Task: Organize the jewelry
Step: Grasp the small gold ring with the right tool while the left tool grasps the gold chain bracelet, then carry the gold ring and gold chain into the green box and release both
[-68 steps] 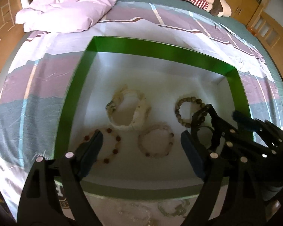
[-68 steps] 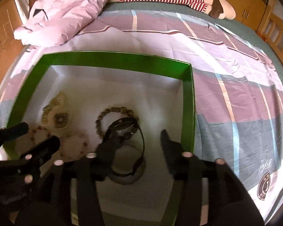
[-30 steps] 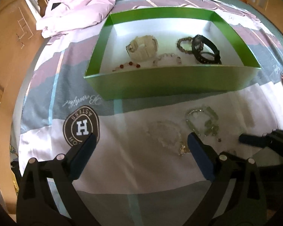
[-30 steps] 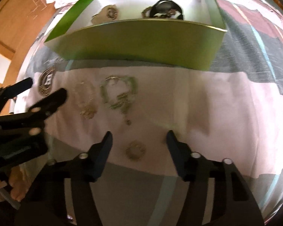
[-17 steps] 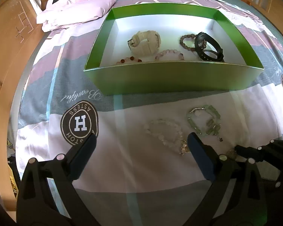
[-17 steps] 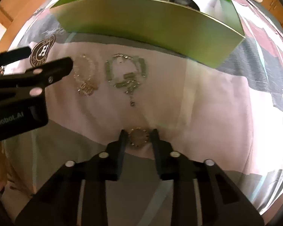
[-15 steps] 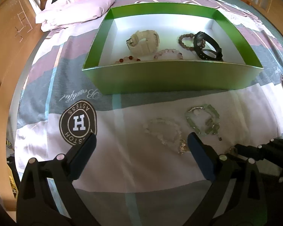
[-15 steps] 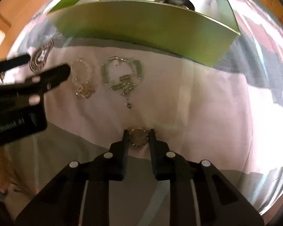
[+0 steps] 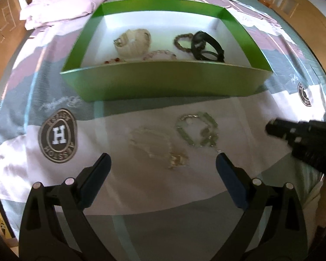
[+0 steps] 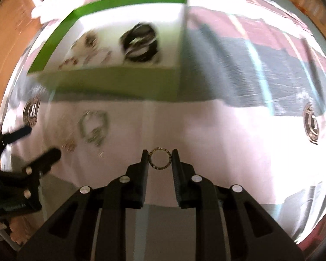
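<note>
Right gripper (image 10: pixel 159 159) is clamped on a small gold-toned studded ring (image 10: pixel 159 158), which is pinched by its outer edge between the two black fingers, held upright facing the camera, above the pale pink band of the bedspread (image 10: pixel 228 141). The right wrist view is motion-blurred.

Left gripper (image 9: pixel 163 169) is spread wide, nothing between its blue-padded fingers (image 9: pixel 96 179), hovering over the bedspread in front of the box.

The green rectangular cardboard box with white inside (image 9: pixel 163 81) sits on the bed, beyond both grippers. Inside it: a cream chunky bracelet (image 9: pixel 133 42), a brown beaded bracelet (image 9: pixel 183 42), a black strap bracelet (image 9: pixel 207 47) just beside the brown one, a pale pink beaded bracelet (image 9: pixel 160 54), and red beads (image 9: pixel 114 60) partly hidden by the near wall.

On the bedspread near the box front: a silver-green link bracelet (image 9: pixel 197 130) and a clear beaded bracelet with gold charm (image 9: pixel 158 145), side by side, between the left gripper's fingertips in view. A round brown "H" logo patch (image 9: pixel 58 136) is printed left of them.

A crumpled lilac quilt (image 9: pixel 65 2) lies beyond the box.
</note>
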{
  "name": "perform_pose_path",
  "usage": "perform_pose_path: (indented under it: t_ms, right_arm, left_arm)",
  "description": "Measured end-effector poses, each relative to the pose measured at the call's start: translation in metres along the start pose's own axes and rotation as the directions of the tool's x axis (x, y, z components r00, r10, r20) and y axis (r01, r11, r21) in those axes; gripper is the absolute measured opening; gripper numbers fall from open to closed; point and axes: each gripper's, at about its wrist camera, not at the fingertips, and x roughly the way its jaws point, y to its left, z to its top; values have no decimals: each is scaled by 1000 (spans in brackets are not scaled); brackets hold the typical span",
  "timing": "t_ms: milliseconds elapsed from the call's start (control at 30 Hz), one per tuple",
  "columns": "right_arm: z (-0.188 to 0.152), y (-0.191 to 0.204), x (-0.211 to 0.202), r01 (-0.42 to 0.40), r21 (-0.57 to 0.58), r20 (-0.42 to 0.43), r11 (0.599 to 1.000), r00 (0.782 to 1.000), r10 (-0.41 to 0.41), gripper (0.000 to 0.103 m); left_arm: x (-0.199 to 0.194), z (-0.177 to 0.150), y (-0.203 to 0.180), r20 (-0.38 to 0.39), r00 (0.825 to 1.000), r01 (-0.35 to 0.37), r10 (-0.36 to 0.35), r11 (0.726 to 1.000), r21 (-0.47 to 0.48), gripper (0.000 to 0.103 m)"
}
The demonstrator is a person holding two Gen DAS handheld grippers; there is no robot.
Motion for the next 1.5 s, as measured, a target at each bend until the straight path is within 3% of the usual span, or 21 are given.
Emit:
perform_pose_path:
  t_ms: [67,200,333,467,533,800,1000,1267,1500]
  right_arm:
    - [2,-3,-3,6,13,11,1000,1000,-6,21]
    - [-1,-12,-1,-30,31,-14,999,999,31,21]
    - [0,-1,21,-97,51,-83,994,991,101,21]
    - [-3,3,26,-92,65,-102,994,990,99,21]
    - [-3,2,28,-84,73,-105,994,990,92,21]
    - [-3,2,30,-85,84,-118,993,989,94,21]
    - [-4,-1,28,-65,76,-95,995,993,72,21]
    - [-5,13,23,-81,17,-61,997,995,82,21]
    - [-9,20,27,-83,-14,-68,996,994,82,21]
  left_arm:
    - [7,0,1,-27,999,43,-43,999,-15,95]
    - [19,0,1,-81,991,106,-111,992,-61,73]
    - [28,-2,-4,-99,992,71,-74,997,-30,57]
    - [34,-2,-9,-101,995,16,-17,1000,-10,43]
    - [32,-1,-12,-94,995,12,-12,1000,6,25]
    - [18,-1,-18,-59,997,51,-51,999,6,24]
    - [-20,5,-24,51,996,66,-68,997,38,24]
    - [-6,2,-2,-9,997,71,-72,997,-40,24]
    - [-11,5,0,10,998,65,-65,997,-43,24]
